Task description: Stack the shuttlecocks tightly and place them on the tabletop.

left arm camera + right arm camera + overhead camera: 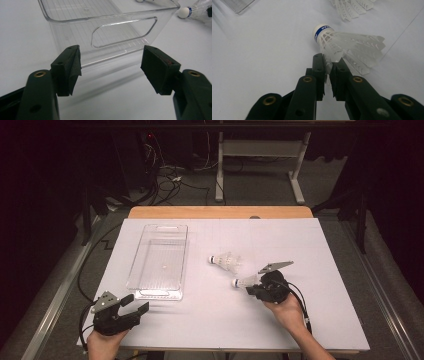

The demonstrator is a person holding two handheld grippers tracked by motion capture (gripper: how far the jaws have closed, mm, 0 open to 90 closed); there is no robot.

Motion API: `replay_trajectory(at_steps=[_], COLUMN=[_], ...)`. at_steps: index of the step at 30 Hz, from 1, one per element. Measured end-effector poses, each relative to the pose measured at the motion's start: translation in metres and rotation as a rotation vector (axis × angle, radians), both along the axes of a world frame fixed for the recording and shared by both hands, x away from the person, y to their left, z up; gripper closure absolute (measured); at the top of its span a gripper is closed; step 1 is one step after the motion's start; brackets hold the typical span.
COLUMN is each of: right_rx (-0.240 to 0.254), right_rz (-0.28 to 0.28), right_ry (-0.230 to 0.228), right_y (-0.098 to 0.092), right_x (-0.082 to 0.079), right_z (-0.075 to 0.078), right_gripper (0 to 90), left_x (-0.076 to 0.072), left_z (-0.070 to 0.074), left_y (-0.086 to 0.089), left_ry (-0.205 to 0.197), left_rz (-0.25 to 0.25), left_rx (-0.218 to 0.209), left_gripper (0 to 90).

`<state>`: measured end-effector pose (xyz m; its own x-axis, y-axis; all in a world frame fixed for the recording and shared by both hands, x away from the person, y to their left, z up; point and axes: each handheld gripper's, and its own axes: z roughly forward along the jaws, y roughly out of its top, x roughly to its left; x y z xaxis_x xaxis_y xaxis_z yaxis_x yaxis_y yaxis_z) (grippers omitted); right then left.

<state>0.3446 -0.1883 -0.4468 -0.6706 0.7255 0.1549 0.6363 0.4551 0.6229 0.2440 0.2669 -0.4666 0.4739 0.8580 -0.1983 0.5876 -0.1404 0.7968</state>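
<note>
Item: near shuttlecock [342, 45], white plastic skirt, cork nose with blue band. Location: on the white table sheet [310, 245], at about 4 o'clock from sheet centre in the high view; nose points to 9 o'clock there. Held: the right gripper [329, 65] is clenched on the skirt edge, its jaws nearly together with feathers pinched between the pads; the shuttlecock lies at 12 o'clock from those jaws in the right gripper view.

Step, as judged: pickup, grasp made, lift not yet begun. Next move calls for a gentle raise, as the hold is on thin skirt only, then a carry toward 10 o'clock.

Second shuttlecock [226, 261]: loose, just beyond the first at 11 o'clock.

Clear bin [161, 262]: empty, upright, well apart at 9 o'clock.

Left gripper [134, 305]: released, jaws wide, nothing between them, facing the bin's handle end.
</note>
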Motion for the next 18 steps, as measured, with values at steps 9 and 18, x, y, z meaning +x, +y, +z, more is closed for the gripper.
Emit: replay_trajectory(at_steps=[9,18], right_rx=[-0.003,-0.003], right_rz=[0.005,0.013], right_ry=[0.000,-0.004], right_y=[-0.0001,-0.0012], right_x=[0.0012,0.0013], right_z=[-0.0001,0.0011], right_gripper=[88.7,90.0], left_x=[0.0002,0.0005], left_z=[-0.0001,-0.0003], left_y=[0.0002,0.0003], left_ry=[0.001,0.003], left_rz=[0.000,0.000], left_rx=[-0.002,-0.003], left_gripper=[33.0,33.0])
